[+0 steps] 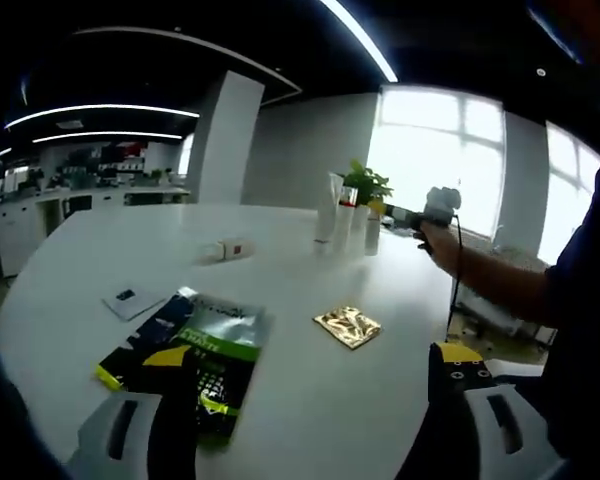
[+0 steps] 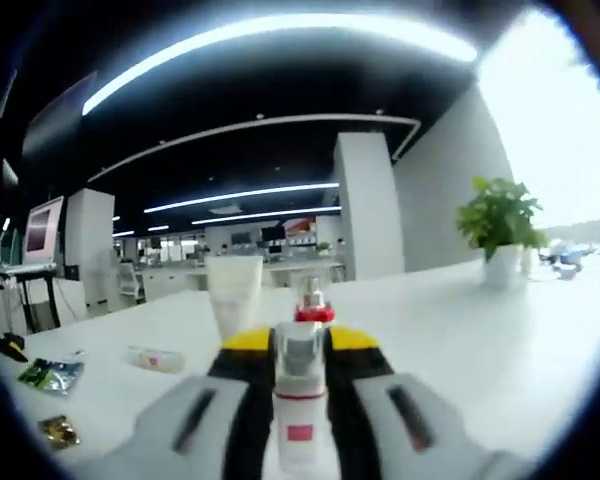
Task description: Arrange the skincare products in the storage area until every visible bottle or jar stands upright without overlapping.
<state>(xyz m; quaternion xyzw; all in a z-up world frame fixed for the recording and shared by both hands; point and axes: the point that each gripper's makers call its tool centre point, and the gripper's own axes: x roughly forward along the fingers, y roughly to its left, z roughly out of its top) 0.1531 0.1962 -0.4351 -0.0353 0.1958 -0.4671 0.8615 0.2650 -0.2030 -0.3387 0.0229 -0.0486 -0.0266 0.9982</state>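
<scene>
A white pump bottle (image 2: 300, 400) with a red collar stands upright between my right gripper's (image 2: 300, 385) jaws, which are shut on it. Just behind it a white tube (image 2: 235, 295) stands upright, and a small bottle (image 2: 155, 358) lies on its side to the left. In the left gripper view the tube (image 1: 328, 207) and two slim bottles (image 1: 348, 215) stand grouped at the table's far side. The right gripper (image 1: 435, 210) is held there by a hand, and the lying bottle (image 1: 230, 249) rests left of the group. My left gripper (image 1: 310, 425) hangs wide open over the near table.
A green and black sachet pack (image 1: 195, 360), a gold foil sachet (image 1: 347, 326) and a white card (image 1: 130, 300) lie on the round white table (image 1: 280, 280). A potted plant (image 1: 365, 185) stands behind the bottles. A person's arm (image 1: 490, 280) reaches in from the right.
</scene>
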